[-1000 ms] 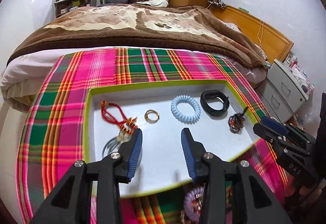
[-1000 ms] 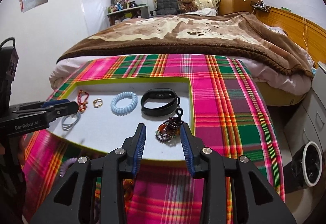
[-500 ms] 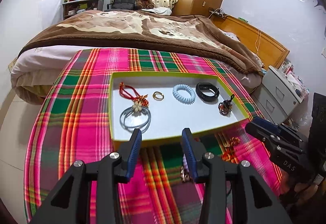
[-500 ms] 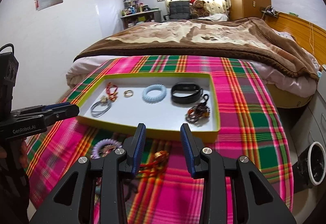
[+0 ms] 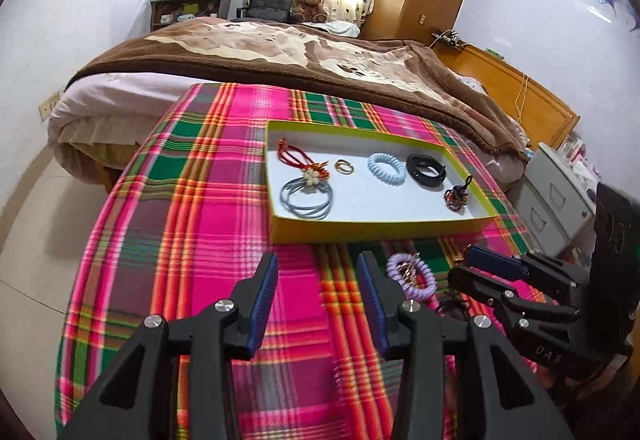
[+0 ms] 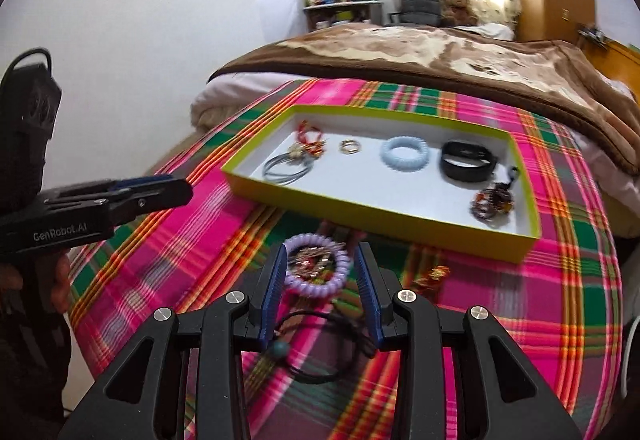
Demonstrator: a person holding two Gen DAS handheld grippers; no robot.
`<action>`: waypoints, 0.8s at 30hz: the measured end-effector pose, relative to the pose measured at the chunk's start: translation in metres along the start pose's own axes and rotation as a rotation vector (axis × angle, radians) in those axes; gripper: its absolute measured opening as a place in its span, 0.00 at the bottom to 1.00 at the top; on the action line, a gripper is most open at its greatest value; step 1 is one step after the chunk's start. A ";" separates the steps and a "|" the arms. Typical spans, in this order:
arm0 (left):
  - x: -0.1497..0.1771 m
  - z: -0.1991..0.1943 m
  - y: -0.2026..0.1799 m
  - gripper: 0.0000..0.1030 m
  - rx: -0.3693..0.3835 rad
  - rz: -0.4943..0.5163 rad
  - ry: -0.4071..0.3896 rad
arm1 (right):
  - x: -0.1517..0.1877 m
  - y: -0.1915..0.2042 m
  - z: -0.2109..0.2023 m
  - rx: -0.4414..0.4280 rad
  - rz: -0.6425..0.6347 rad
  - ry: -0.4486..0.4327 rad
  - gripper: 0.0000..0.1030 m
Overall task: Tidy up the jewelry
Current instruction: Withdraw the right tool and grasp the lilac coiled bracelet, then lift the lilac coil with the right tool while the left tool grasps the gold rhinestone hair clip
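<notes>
My right gripper [image 6: 320, 274] hangs open and empty over the lilac spiral hair tie [image 6: 316, 269], which lies flat on the plaid cloth [image 6: 560, 280], just before the yellow-rimmed tray's [image 6: 360, 213] near edge; left gripper [image 6: 160, 191] farther off.

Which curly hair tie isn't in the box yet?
The purple spiral hair tie, lying on the plaid cloth; the pale blue spiral hair tie already lies inside the box.
</notes>
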State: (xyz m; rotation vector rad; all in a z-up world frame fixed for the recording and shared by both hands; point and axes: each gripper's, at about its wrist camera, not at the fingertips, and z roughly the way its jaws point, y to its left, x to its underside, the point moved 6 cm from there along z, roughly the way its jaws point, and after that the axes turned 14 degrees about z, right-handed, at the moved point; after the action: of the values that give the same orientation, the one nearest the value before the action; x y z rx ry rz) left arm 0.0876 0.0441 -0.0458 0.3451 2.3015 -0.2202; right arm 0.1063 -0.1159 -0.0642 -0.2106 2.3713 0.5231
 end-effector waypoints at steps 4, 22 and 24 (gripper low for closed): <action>0.005 -0.004 0.003 0.42 -0.010 0.008 0.001 | 0.004 0.006 0.010 0.005 -0.015 0.029 0.35; 0.015 -0.002 -0.002 0.42 0.016 0.006 0.018 | 0.024 0.027 0.040 0.072 -0.166 0.119 0.12; 0.016 -0.001 -0.004 0.42 0.022 0.010 0.019 | 0.023 0.026 0.039 0.076 -0.166 0.114 0.11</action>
State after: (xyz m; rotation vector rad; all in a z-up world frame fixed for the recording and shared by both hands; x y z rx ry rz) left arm 0.0753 0.0435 -0.0567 0.3714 2.3169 -0.2382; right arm 0.1050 -0.0758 -0.0976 -0.4082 2.4515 0.3501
